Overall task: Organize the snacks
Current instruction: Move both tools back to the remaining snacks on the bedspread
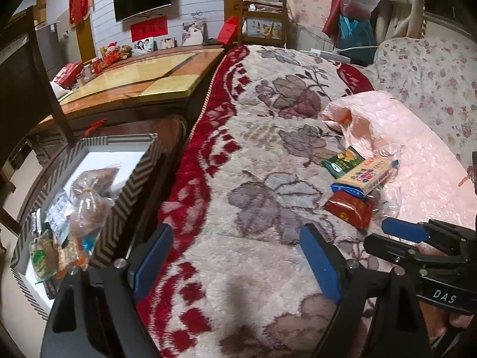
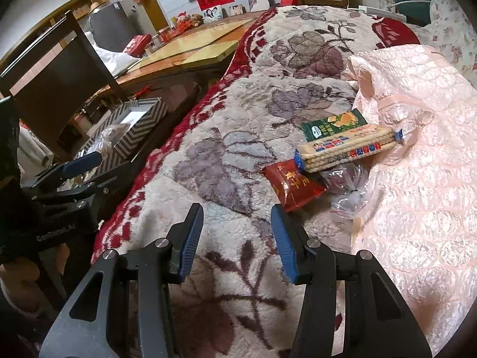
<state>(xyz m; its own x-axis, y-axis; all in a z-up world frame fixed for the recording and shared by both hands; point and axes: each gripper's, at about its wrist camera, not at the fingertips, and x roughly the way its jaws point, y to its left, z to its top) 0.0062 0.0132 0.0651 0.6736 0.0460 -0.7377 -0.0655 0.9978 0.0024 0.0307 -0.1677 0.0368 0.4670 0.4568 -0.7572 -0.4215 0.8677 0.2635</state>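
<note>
Left gripper wide open, empty, over the floral blanket; chevron box of bagged snacks beside its left finger. Right gripper parted, empty; red packet just ahead of its right finger, cracker sleeve and green packet beyond, clear bag possibly beneath them
</note>
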